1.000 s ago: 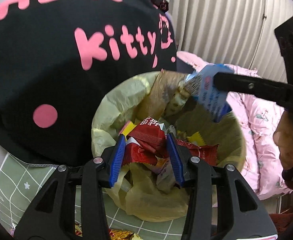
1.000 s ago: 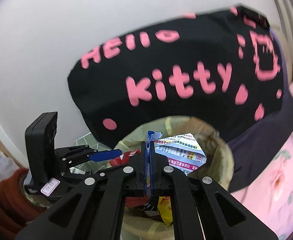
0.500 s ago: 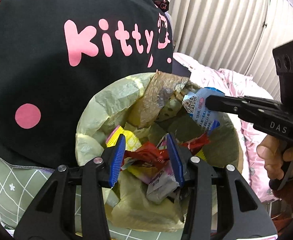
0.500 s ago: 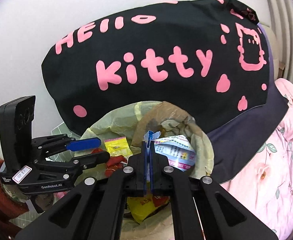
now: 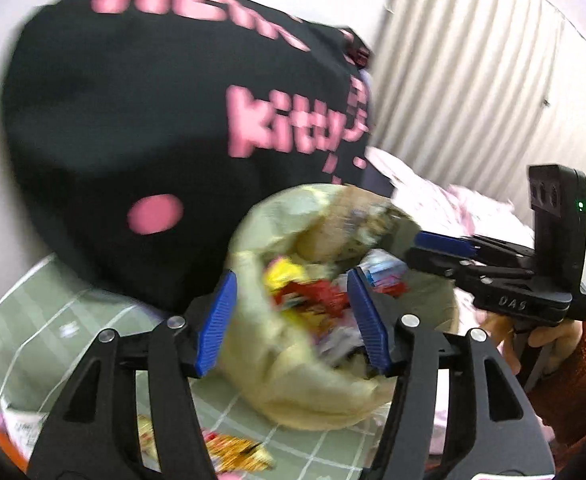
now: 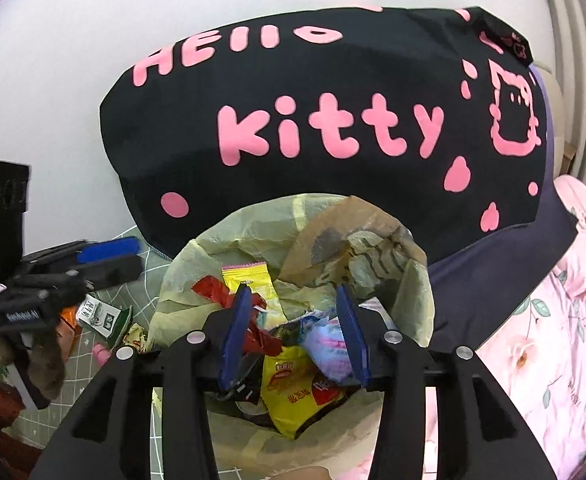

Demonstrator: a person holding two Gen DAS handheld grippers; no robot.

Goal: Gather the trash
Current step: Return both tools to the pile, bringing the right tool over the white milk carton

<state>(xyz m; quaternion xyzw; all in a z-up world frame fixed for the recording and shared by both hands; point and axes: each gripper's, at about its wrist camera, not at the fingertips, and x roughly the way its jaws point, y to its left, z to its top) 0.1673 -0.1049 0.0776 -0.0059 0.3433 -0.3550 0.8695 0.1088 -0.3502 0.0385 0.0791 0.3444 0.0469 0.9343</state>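
A trash bin lined with a yellow bag [image 6: 197, 256] stands in front of me, full of wrappers: a red one [image 6: 213, 292], a yellow chip bag [image 6: 293, 392] and a blue-white wrapper [image 6: 329, 344] lying on top. My right gripper [image 6: 293, 332] is open and empty just above the bin. My left gripper [image 5: 289, 316] is open and empty, pulled back to the bin's [image 5: 313, 392] left side; it also shows in the right wrist view [image 6: 113, 256]. The right gripper shows in the left wrist view [image 5: 441, 248].
A black Hello Kitty cushion [image 6: 333, 120] leans behind the bin. Loose wrappers [image 5: 229, 448] and a small green carton [image 6: 105, 316] lie on the green checked mat [image 5: 45, 320]. Pink floral bedding [image 6: 553, 340] lies to the right.
My right gripper has opened and the blue-white wrapper has dropped into the bin. My left gripper has opened wider and drawn back to the left, away from the bin.
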